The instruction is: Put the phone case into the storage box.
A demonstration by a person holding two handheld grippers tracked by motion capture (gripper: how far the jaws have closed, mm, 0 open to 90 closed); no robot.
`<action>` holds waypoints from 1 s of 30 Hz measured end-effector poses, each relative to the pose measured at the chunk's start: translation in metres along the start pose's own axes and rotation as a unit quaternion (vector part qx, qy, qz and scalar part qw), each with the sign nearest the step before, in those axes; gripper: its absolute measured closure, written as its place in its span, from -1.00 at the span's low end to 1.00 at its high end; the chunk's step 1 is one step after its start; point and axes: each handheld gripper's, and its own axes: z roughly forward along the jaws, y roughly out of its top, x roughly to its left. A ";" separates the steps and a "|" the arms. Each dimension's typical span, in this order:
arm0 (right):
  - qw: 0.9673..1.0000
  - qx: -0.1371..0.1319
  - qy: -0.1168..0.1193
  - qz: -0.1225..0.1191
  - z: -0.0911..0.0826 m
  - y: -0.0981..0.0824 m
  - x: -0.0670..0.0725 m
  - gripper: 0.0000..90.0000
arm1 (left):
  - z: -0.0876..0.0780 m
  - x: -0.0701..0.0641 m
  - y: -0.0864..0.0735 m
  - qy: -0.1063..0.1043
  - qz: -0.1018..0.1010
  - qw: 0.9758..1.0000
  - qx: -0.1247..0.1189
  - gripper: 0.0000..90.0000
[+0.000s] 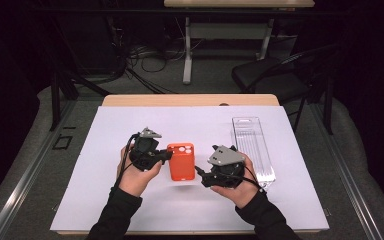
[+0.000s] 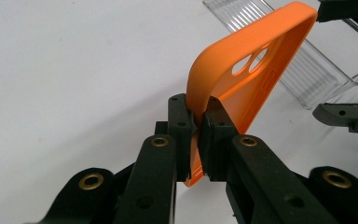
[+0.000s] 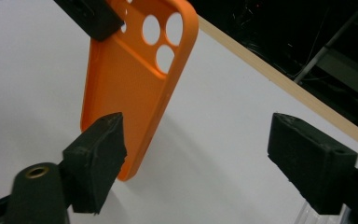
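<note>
Orange case [image 1: 181, 161] is the landmark, held up off the white sheet [image 1: 105, 150] near the table's middle.

Left gripper [image 1: 166, 155]: jaws nearly closed, pinching the case's side wall. In the left gripper view the pads [image 2: 182, 126] sit on either side of the rim, one inside the shell, one outside. The case [image 2: 251, 70] tilts up from that grip, camera holes toward the far end.

Right gripper [image 1: 200, 172]: just right of the case, jaws standing wide, nothing between them. Right gripper view shows the case [image 3: 126, 93] hanging ahead and to the left, its lower corner just behind the near jaw; touching or not, cannot tell.

Clear tray [image 1: 254, 147]: flat on the sheet, right of the case, beyond the right gripper. Looks empty, though the plastic makes that hard to confirm.

Progress, as a judgement: the case is picked up and in hand on one side only. Left to do, likely: the right gripper takes the free edge, then the case goes to the tray. Neither is done yet.
</note>
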 end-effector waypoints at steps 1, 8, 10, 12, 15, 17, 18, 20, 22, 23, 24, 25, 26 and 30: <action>1.000 0.001 -0.001 -0.001 0.001 0.003 0.000 -0.53 | 0.001 0.000 0.000 0.001 0.000 1.000 0.002 0.87; 1.000 0.003 -0.004 -0.016 0.006 0.016 0.003 -0.41 | 0.005 0.000 0.002 -0.004 -0.003 1.000 0.008 0.87; 1.000 0.002 -0.006 -0.020 0.007 0.019 0.003 -0.34 | 0.005 -0.001 0.001 -0.007 -0.003 1.000 0.010 0.87; 1.000 0.002 -0.010 -0.023 0.005 0.019 0.003 -0.26 | 0.006 -0.002 0.000 -0.008 -0.002 1.000 0.010 0.87; 0.999 -0.002 -0.015 -0.031 0.003 0.018 0.004 -0.17 | 0.006 -0.004 -0.001 -0.008 0.002 1.000 0.011 0.87; 0.999 -0.002 -0.018 -0.032 0.001 0.017 0.003 -0.13 | 0.006 -0.005 -0.001 -0.011 0.004 1.000 0.014 0.87; 0.999 -0.002 -0.018 -0.031 0.001 0.015 0.003 -0.11 | 0.007 -0.005 -0.001 -0.010 0.005 1.000 0.013 0.87; 0.999 -0.003 -0.021 -0.033 0.000 0.013 0.003 -0.03 | 0.008 -0.005 -0.002 -0.010 0.007 1.000 0.014 0.87; 0.999 -0.007 -0.020 -0.033 -0.001 0.011 0.004 0.02 | 0.008 -0.005 -0.003 -0.011 0.007 1.000 0.015 0.87; 0.999 -0.006 -0.020 -0.032 -0.001 0.011 0.005 0.02 | 0.009 -0.005 -0.003 -0.011 0.007 1.000 0.015 0.87; 0.999 -0.005 -0.020 -0.032 -0.002 0.010 0.006 0.04 | 0.009 -0.006 -0.003 -0.012 0.009 1.000 0.016 0.87; 0.999 -0.004 -0.021 -0.032 -0.002 0.010 0.006 0.06 | 0.009 -0.006 -0.004 -0.012 0.009 1.000 0.017 0.87; 0.999 -0.005 -0.024 -0.035 -0.002 0.010 0.006 0.08 | 0.010 -0.007 -0.004 -0.012 0.010 1.000 0.017 0.87; 0.999 -0.014 -0.026 -0.032 -0.003 0.010 0.008 0.17 | 0.009 -0.010 -0.004 -0.014 0.015 1.000 0.017 0.87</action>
